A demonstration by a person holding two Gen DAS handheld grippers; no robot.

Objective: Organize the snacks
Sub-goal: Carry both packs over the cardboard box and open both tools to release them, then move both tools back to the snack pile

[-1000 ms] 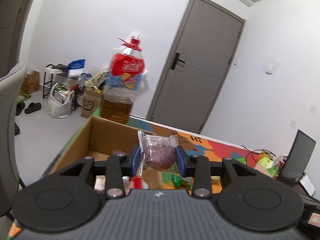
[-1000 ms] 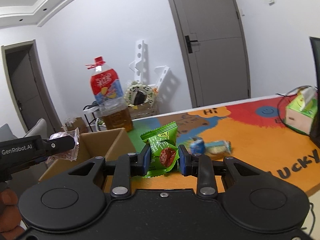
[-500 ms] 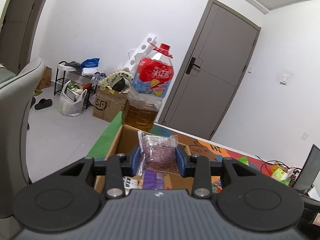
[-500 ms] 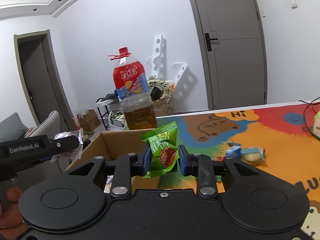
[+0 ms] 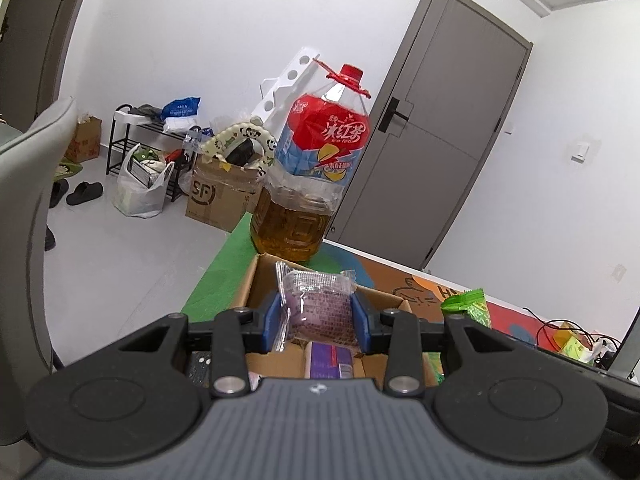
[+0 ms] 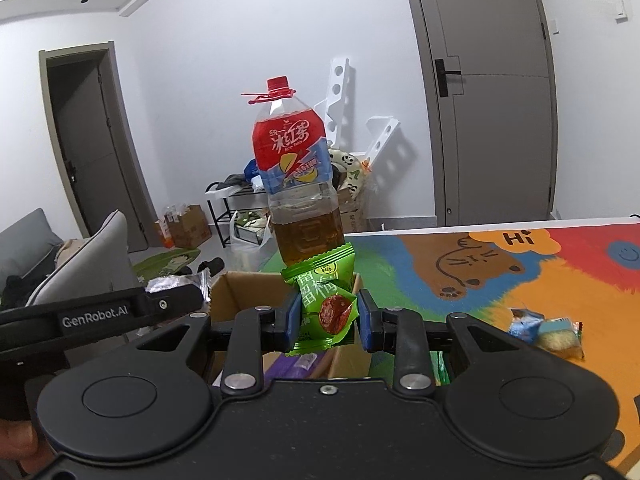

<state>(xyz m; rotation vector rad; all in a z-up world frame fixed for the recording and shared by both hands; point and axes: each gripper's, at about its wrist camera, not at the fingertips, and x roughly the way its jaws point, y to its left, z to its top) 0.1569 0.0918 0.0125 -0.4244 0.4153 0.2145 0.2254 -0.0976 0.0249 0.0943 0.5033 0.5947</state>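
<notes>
1. The cardboard box [image 5: 384,300] stands open on the colourful table mat [image 6: 540,280], in front of the tall iced-tea bottle [image 5: 316,168]; both carried snacks sit over or just short of its opening, so the coming move looks like a drop from above.
2. The left gripper [image 5: 318,316] is clenched on a clear-wrapped purple snack [image 5: 320,304], held upright between its blue pads, with the box interior directly beyond and below the fingertips. This hand seems the nearer one to the opening.
3. The right gripper [image 6: 326,318] is clamped on a green plum packet [image 6: 324,300], its long axis standing up; the box's right wall lies just under and behind it, so it probably needs a little shift leftward.
4. Two small wrapped snacks [image 6: 548,328] lie on the mat, well to the right of the box, untouched.
</notes>
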